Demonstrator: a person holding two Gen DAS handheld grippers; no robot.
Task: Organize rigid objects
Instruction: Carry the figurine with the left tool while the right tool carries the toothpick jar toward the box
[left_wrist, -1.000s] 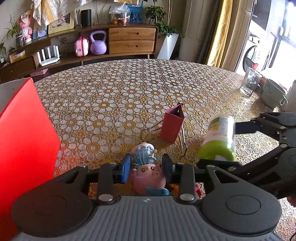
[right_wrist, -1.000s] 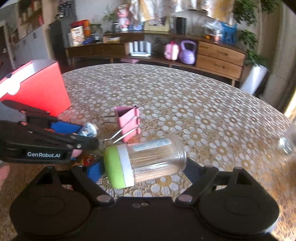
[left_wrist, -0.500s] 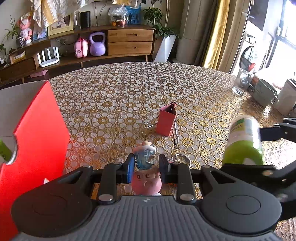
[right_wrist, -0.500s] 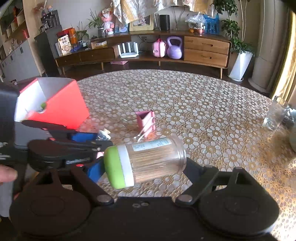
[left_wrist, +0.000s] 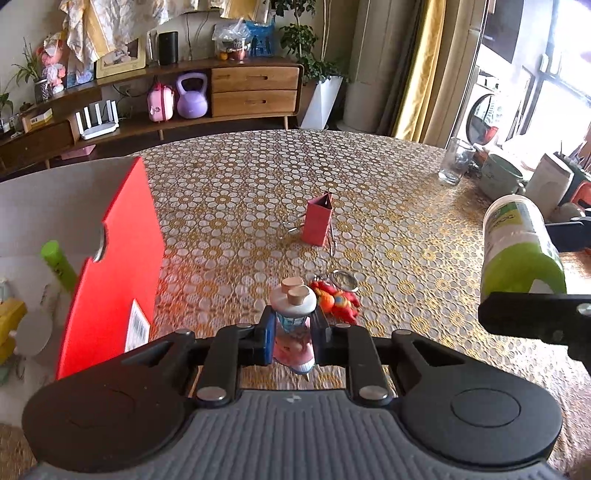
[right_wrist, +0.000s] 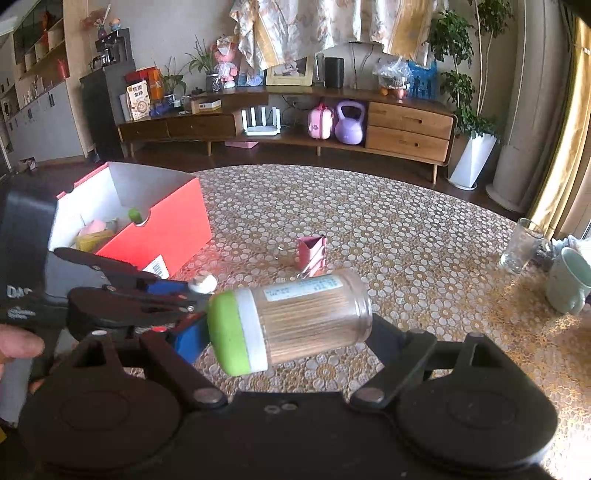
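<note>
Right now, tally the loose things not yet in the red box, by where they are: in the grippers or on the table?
Held in grippers: 2, figurine in the left gripper, toothpick jar in the right gripper
Lying on the table: 2, pink binder clip, red keychain charm
Total: 4

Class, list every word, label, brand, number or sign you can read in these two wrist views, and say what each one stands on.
"DA": white letters, cut off at the frame edge, on the left gripper body in the right wrist view.
Toothpick jar label: print too blurred to read.
Red box sticker: a barcode, digits too small.
Snack packet on the sideboard: characters too small to read.
No other legible text.
</note>
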